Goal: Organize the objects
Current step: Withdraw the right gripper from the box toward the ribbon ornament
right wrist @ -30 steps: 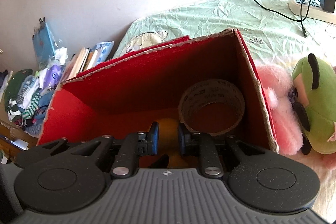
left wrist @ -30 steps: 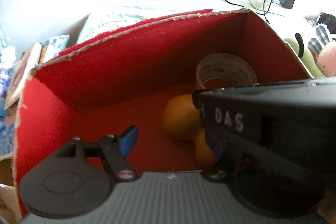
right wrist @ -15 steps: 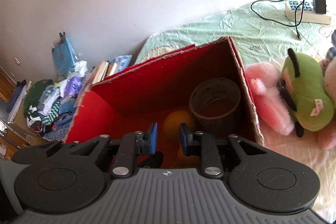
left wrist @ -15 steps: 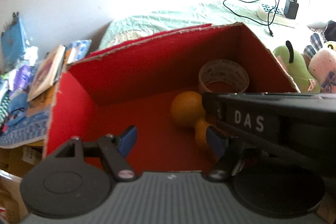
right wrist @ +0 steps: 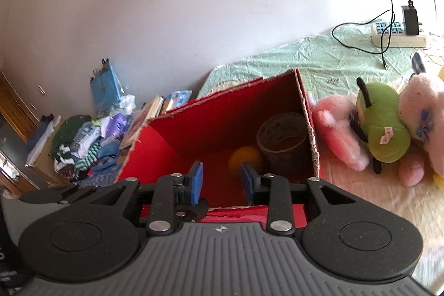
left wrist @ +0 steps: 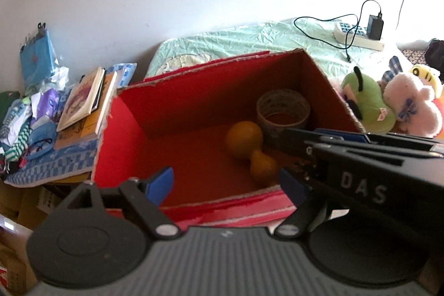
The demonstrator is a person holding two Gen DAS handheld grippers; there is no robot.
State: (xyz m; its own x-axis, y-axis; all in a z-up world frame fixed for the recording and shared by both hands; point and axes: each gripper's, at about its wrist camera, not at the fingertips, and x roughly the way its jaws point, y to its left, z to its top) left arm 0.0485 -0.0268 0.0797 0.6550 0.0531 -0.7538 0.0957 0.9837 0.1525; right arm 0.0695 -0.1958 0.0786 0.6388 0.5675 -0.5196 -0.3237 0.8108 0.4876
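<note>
A red cardboard box [left wrist: 172,107] [right wrist: 172,146] stands on the bed. Inside lie two oranges, the larger [left wrist: 244,139] [right wrist: 245,158] and the smaller [left wrist: 262,167], beside a roll of tape [left wrist: 283,108] [right wrist: 283,135] in the right corner. My left gripper [left wrist: 226,183] hovers above the box's near wall, jaws opening, nothing between them. My right gripper [right wrist: 222,182] also hangs over the near wall, jaws opening and empty. In the left wrist view the right gripper's black body [left wrist: 360,165] crosses the right side.
Plush toys lie right of the box: a green one [left wrist: 366,101] [right wrist: 383,126], pink ones [right wrist: 341,129] [left wrist: 410,104]. A power strip with charger and cable [left wrist: 360,32] [right wrist: 399,32] rests at the bed's far end. Books and clothes [left wrist: 80,107] [right wrist: 83,140] pile up left of the box.
Both grippers have pulled back and risen out of the box; both sets of jaws have spread wider. The oranges and tape stay on the box floor.
</note>
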